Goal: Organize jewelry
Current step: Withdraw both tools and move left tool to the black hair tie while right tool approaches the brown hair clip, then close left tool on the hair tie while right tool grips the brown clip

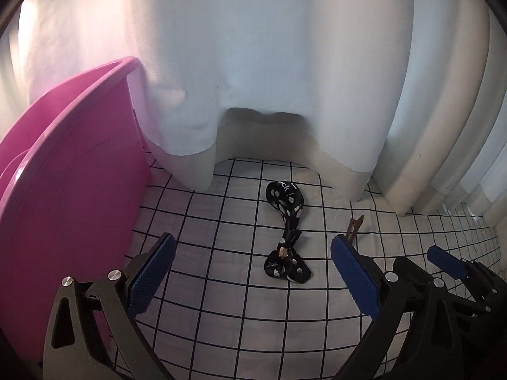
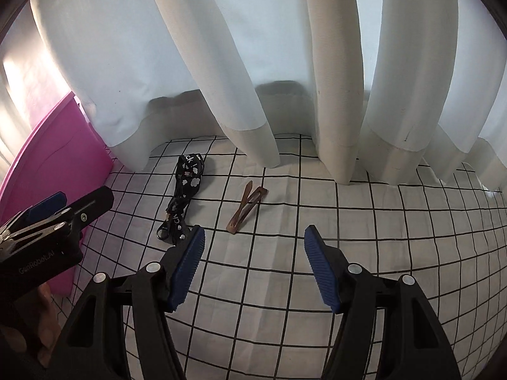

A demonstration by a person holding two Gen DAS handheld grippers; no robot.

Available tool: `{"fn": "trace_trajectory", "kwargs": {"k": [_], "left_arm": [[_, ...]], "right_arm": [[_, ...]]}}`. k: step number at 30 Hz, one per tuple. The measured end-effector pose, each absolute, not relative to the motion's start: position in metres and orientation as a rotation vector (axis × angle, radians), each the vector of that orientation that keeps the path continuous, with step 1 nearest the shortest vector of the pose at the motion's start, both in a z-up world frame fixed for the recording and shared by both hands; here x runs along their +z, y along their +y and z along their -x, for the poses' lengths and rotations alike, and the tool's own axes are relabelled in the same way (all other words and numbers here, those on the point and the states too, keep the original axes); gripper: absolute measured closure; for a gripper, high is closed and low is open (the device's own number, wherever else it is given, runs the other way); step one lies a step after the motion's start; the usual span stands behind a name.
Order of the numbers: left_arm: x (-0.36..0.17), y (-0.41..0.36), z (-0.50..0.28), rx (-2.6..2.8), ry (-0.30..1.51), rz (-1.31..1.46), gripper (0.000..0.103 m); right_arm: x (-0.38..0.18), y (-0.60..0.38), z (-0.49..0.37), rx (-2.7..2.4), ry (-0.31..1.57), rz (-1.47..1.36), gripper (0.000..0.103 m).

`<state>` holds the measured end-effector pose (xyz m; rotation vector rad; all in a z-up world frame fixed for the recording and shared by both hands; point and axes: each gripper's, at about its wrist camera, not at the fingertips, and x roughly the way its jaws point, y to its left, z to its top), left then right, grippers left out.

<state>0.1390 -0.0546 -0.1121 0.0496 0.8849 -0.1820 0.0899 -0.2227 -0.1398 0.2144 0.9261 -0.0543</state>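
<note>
Two pieces, a black printed strap (image 1: 286,231) and a brown hair clip (image 2: 245,205), lie unsorted on the checked tabletop (image 2: 364,253) beside the pink bin (image 1: 73,174), both the left gripper (image 1: 253,272) and right gripper (image 2: 253,266) wide open, empty.

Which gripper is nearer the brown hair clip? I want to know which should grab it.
Right. The right gripper hovers open just short of the brown hair clip; the left gripper faces the black lanyard, clip off to its right.

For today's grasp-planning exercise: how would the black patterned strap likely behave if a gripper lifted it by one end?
The black patterned strap lies twisted and looped, so it is probably floppy and would dangle. It looks thin, likely light.
</note>
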Motion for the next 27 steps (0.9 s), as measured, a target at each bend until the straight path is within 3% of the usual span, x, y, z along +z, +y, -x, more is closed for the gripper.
{"fn": "trace_trajectory", "kwargs": {"k": [10,27], "left_arm": [[-0.166,-0.062,-0.186,-0.166,0.945,-0.076,0.007],[-0.202,-0.063,-0.209,-0.192,0.959,-0.058,0.006]], "right_arm": [[-0.19,-0.225,-0.145,-0.072,0.989,-0.203,0.041],[-0.215,-0.223,-0.173,-0.118,0.993,-0.161,0.041]]}}
